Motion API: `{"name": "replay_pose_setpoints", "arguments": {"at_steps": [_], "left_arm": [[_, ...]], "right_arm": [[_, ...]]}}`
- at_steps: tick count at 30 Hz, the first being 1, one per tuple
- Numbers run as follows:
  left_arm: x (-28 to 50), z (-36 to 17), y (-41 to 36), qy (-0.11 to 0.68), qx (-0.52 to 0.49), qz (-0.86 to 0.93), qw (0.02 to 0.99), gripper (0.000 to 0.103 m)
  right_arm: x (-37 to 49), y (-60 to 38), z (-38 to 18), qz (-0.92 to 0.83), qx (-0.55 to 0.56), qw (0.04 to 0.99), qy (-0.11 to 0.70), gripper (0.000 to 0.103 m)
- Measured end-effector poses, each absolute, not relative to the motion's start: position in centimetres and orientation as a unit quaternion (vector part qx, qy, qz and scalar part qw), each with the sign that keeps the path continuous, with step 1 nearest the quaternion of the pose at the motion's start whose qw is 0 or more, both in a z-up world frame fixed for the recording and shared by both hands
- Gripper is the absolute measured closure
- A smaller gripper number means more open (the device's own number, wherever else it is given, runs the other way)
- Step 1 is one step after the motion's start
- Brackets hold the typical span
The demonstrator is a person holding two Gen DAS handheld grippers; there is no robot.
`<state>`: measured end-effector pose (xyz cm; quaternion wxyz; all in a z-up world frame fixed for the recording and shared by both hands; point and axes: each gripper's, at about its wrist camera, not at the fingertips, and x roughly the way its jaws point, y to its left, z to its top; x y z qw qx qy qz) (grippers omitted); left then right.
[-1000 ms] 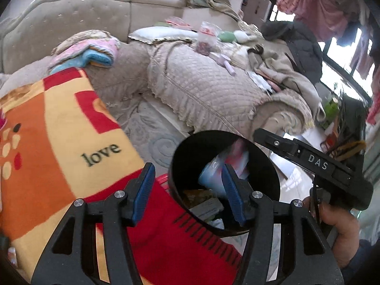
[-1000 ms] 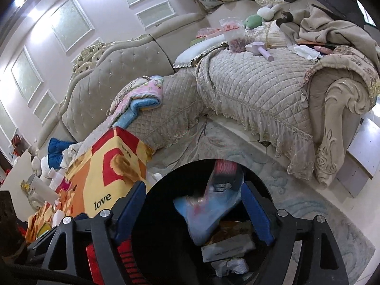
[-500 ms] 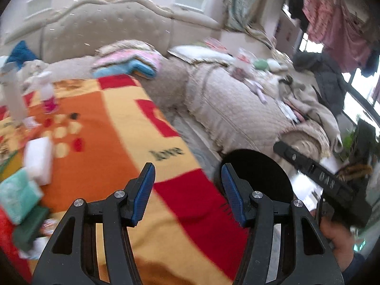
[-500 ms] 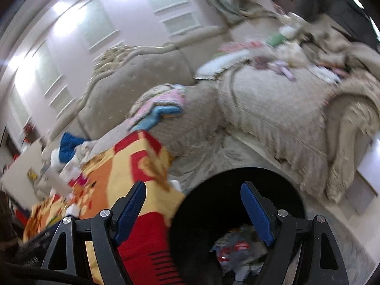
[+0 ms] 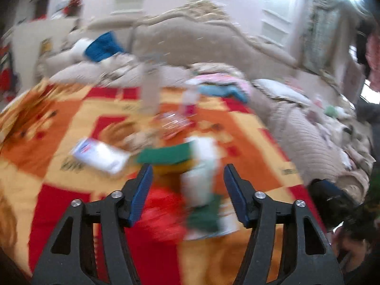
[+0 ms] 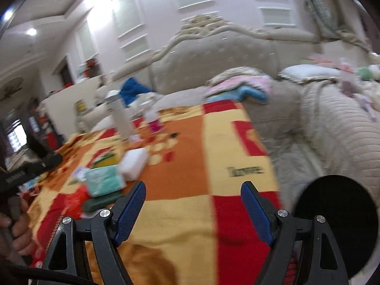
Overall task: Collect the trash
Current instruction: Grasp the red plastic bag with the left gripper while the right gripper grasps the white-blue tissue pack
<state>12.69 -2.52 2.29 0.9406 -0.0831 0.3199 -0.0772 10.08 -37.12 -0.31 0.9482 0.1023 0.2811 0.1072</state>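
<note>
Both views are motion-blurred. My left gripper (image 5: 188, 190) is open and empty above the red, orange and yellow blanket (image 5: 59, 123), over a white and green pack (image 5: 201, 178) with a green and yellow sponge (image 5: 166, 156) and a white packet (image 5: 102, 156) beyond it. My right gripper (image 6: 193, 210) is open and empty over the blanket (image 6: 213, 142). To its left lie a mint tissue pack (image 6: 104, 180), a white pack (image 6: 133, 161) and a dark green item (image 6: 99, 203). The black trash bin (image 6: 337, 223) stands at the lower right, beside the blanket's edge.
A tall white bottle (image 6: 121, 116) and a small pink-based bottle (image 6: 153, 118) stand further back on the blanket. A beige quilted sofa (image 6: 332, 130) with folded cloths (image 6: 239, 87) runs behind and to the right. The left gripper body (image 6: 26, 173) and hand show at the far left.
Both grippers swung left from the black bin to the blanket. The wrapper dropped into the bin. The bin left the left wrist view; both jaws stay open.
</note>
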Motion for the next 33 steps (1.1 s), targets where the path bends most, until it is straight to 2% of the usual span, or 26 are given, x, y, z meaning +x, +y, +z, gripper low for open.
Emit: {"name": "replay_pose_setpoints", "arguments": {"at_steps": [7,15,17,18,21,28,33], "left_arm": [[13.9,-4.0,1.4,0.393,-0.159,-0.092,0.901,0.039],[15.2,-5.3,-0.5,0.412,-0.17,-0.112,0.888,0.04],[15.3,-5.7,-0.3,0.416,-0.174,-0.105,0.887,0.06],[15.6,-5.9,0.0,0.417,-0.178,-0.105,0.885,0.077],[15.1,-5.9,0.6,0.411,-0.173,-0.104,0.889,0.087],[11.4,-4.9,2.7,0.387,-0.135,-0.054,0.911,0.089],[10.2,-5.6,4.4,0.39,-0.151,-0.021,0.908,0.089]], "right_arm": [[12.1,-32.7,-1.3,0.135,0.092,0.942,0.294,0.023],[12.5,-31.0,-1.5,0.153,0.085,0.938,0.3,0.023],[12.6,-30.4,-1.5,0.16,0.083,0.937,0.3,0.023],[12.7,-30.0,-1.4,0.167,0.084,0.936,0.3,0.023],[13.0,-28.7,-1.2,0.192,0.098,0.931,0.293,0.023],[14.4,-23.6,-1.7,0.251,0.1,0.916,0.296,0.023],[15.8,-19.0,-2.2,0.277,0.067,0.909,0.303,0.021]]}}
